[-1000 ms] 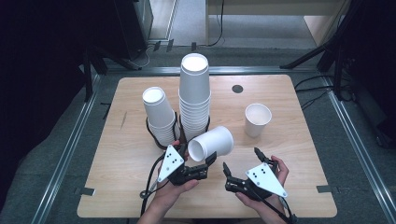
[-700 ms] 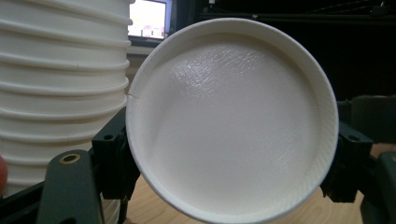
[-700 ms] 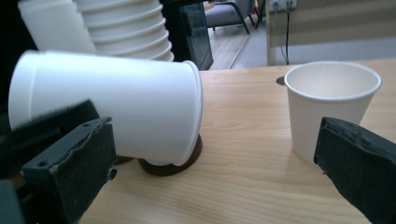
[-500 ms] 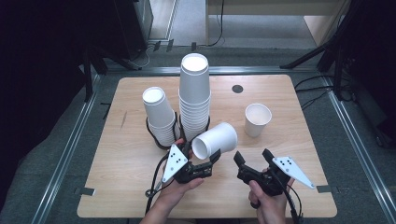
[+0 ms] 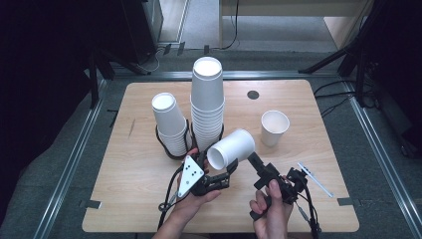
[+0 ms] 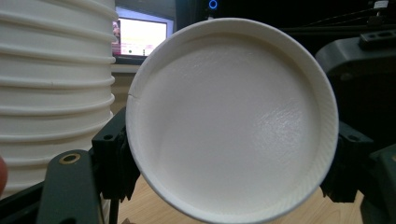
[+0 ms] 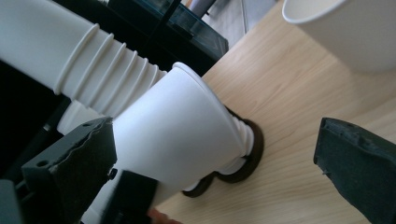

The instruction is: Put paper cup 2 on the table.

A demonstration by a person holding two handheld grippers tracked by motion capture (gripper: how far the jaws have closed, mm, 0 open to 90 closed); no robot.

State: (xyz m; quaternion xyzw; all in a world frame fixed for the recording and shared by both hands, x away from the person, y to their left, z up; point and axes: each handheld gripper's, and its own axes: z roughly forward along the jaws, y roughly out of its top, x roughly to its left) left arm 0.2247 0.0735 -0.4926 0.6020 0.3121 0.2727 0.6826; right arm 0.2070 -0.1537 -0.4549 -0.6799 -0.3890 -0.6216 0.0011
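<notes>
High view: a white paper cup (image 5: 232,149) is held tilted on its side above the table's near middle, open mouth facing back toward the person, base pointing away and up toward the right. The left gripper (image 5: 225,175) has its jaws pinched nearly together on the cup's rim at the lower edge of the mouth. In the left gripper view the cup mouth (image 6: 232,119) sits right in front of the lens, with a small nick in the rim at upper left. The right gripper (image 5: 252,160) comes in from the right near edge, jaws spread wide to either side of the cup's wall near the base. In the right gripper view the cup (image 7: 180,137) lies against the left pad while the right pad is well apart, so nothing is gripped there yet.

Handling, as a judgement: the cup is very light, thin-walled and easily crushed or ovalled, with a smooth, slightly slippery wall. Best hold is the rolled rim or a light squeeze low on the wall, near the stiffer base.

Just behind the cup stands a tall cup stack (image 5: 207,102) at the table's middle. A shorter stack (image 5: 171,127) leans to its left, in a dark ring. A single upright cup (image 5: 274,127) stands toward the right edge. A pen (image 5: 315,179) lies near the right front corner.
</notes>
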